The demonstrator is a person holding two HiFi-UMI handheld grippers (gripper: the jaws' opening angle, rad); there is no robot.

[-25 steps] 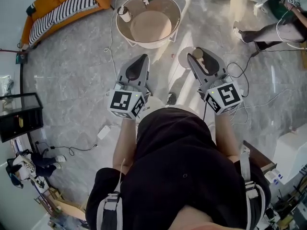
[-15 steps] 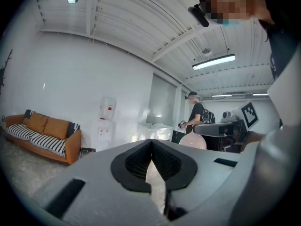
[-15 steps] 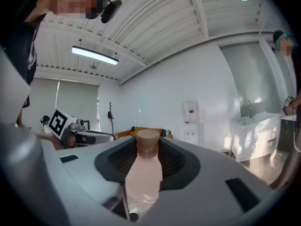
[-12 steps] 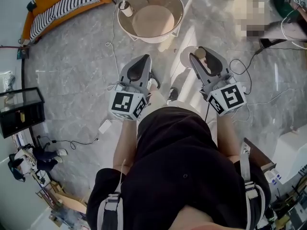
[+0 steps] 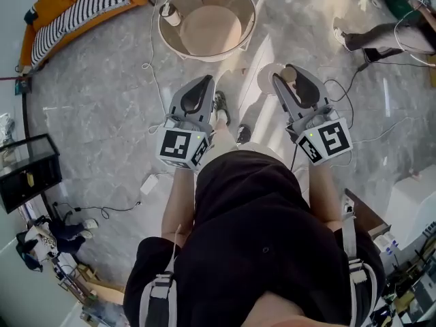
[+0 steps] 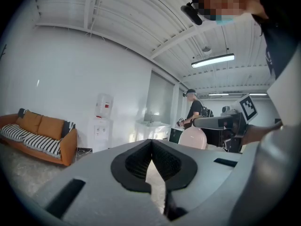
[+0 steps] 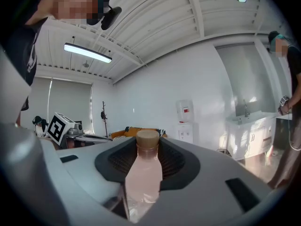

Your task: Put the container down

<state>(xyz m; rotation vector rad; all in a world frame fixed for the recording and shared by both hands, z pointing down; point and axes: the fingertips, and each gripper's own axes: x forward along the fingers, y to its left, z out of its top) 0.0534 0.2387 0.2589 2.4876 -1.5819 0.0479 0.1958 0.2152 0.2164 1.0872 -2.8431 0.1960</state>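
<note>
The container is a pale pink bottle [image 7: 143, 175] with a tan cap [image 7: 147, 137]. My right gripper [image 7: 147, 150] is shut on it, and the neck and cap stick out past the jaws. In the head view the right gripper [image 5: 297, 87] is held out in front of the person's body, above the floor, with the cap [image 5: 289, 75] showing at its tip. My left gripper [image 5: 196, 95] is level with it on the left. In its own view the left gripper [image 6: 151, 150] is shut with nothing between the jaws.
A round rimmed table [image 5: 249, 19] stands ahead, with a small cup [image 5: 167, 12] at its left edge. An orange sofa [image 5: 75, 9] lies far left, and a black glass case [image 5: 27, 172] stands left. Cables trail over the marble floor [image 5: 102, 94]. Another person [image 5: 381, 38] is at upper right.
The round table and sofa have slid slightly up and left in the head view. Both grippers keep their pose, the right still shut on the bottle.
</note>
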